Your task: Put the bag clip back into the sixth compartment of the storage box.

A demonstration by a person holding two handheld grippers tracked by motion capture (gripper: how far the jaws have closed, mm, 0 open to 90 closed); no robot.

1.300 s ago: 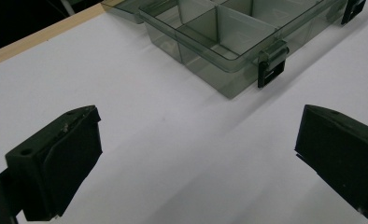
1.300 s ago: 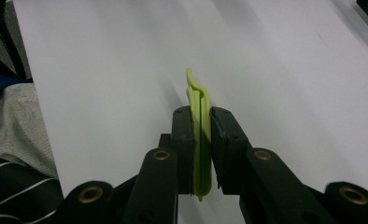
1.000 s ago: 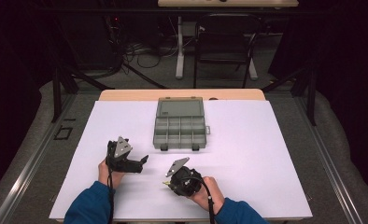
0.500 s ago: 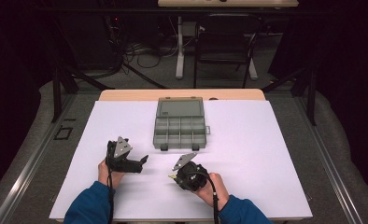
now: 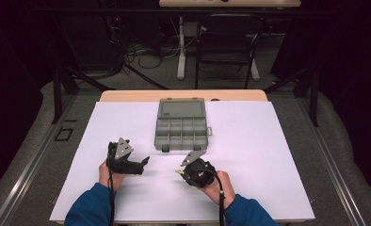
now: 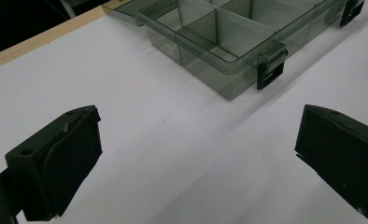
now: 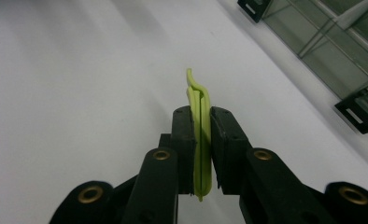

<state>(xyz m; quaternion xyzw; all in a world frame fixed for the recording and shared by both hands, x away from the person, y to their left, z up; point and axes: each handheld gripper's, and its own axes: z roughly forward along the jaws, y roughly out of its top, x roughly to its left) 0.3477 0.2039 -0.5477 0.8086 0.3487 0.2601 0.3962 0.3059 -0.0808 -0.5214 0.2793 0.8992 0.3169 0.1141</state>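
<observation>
Right gripper (image 7: 201,140) clamps a half-hidden yellow-green clip (image 7: 198,100); left gripper (image 6: 196,154) fingers apart.

This looks like a lab or test room set up for recording, not a home. A wooden table (image 5: 183,95) covered by a plain white sheet (image 5: 268,155) stands on grey carpet (image 5: 343,155), framed by black metal stands (image 5: 61,89) and rails. Behind it, in the dark, loose cables (image 5: 136,52) trail over the floor by a desk leg (image 5: 181,52) and a black chair (image 5: 228,47), and the walls are lost in shadow.
</observation>
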